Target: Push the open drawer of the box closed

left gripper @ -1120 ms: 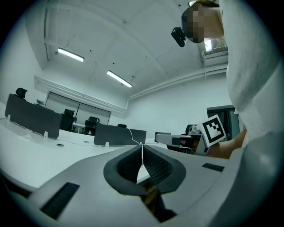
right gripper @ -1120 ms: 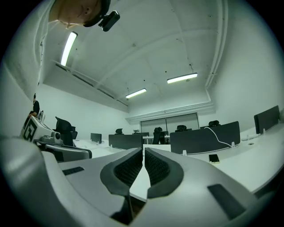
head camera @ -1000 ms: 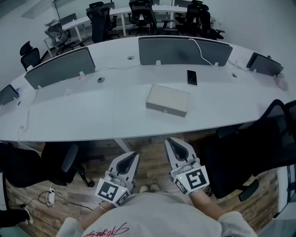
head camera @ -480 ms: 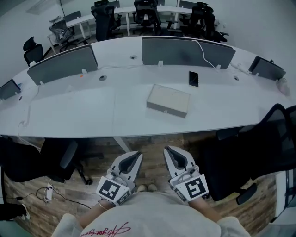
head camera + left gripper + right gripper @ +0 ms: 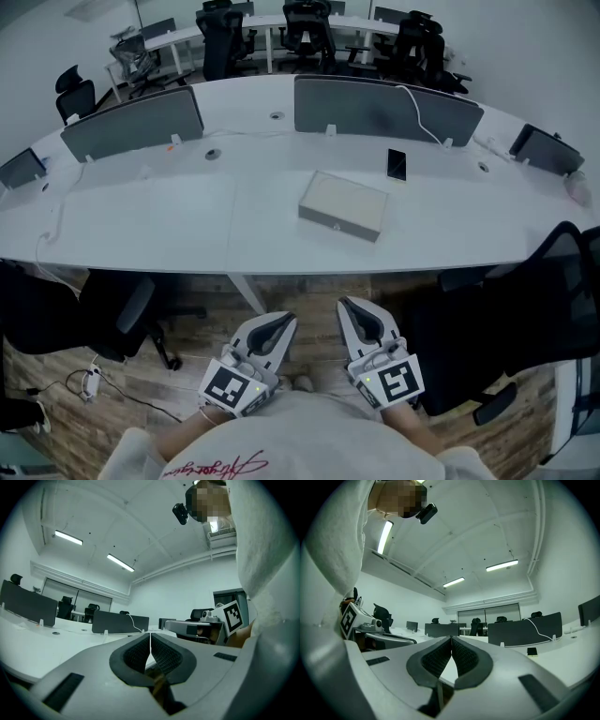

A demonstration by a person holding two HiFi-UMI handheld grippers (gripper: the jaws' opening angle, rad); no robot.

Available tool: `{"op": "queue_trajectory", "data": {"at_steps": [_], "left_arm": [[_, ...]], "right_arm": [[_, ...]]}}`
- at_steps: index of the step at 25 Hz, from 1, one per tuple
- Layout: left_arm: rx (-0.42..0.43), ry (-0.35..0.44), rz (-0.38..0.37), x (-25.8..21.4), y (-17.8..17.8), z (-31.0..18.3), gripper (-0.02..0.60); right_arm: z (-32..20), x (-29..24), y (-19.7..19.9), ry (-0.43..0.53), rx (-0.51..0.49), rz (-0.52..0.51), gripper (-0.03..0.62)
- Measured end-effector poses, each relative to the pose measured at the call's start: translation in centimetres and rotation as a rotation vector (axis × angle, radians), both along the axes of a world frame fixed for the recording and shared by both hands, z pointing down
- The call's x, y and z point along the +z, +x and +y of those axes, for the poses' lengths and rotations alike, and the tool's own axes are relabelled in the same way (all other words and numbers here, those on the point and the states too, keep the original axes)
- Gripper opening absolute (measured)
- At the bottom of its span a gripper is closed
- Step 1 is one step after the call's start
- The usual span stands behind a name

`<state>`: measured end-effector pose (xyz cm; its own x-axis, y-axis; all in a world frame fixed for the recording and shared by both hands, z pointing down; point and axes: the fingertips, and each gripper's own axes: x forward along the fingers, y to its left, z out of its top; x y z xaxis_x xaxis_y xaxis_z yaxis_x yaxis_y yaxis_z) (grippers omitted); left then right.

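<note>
A flat grey-white box (image 5: 342, 204) lies on the long white desk (image 5: 169, 225), its near side facing me with small marks on the front; whether its drawer stands out I cannot tell. Both grippers are held close to my body, well short of the desk edge. My left gripper (image 5: 280, 323) is shut with nothing in it, and its jaws meet in the left gripper view (image 5: 150, 645). My right gripper (image 5: 353, 310) is shut and empty too, as the right gripper view (image 5: 451, 647) shows.
A dark phone (image 5: 397, 163) lies behind the box. Grey divider screens (image 5: 386, 110) stand along the desk's far side, with a white cable over one. Black office chairs (image 5: 108, 314) sit at the desk's near edge, left and right (image 5: 525, 309). Wooden floor lies below.
The view has shifted slightly, so the desk and box sit a little lower in the head view. Both grippers stay shut near my body, having drifted slightly to the right.
</note>
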<state>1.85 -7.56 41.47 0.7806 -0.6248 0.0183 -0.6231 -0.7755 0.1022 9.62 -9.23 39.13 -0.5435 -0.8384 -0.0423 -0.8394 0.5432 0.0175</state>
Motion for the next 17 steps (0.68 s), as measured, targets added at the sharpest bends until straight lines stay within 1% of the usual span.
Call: {"op": "queue_trajectory", "data": {"at_steps": [8,17], "left_arm": [[0.002,-0.003,0.012,0.1,0.4,0.6,0.018],[0.015,-0.002,0.013,-0.3,0.2,0.9,0.018]], "right_arm": [[1.0,0.3,-1.1,-0.001,-0.048,0.049,0.02],[1.4,0.9,-2.0,-0.026,-0.06,0.05,0.02]]}}
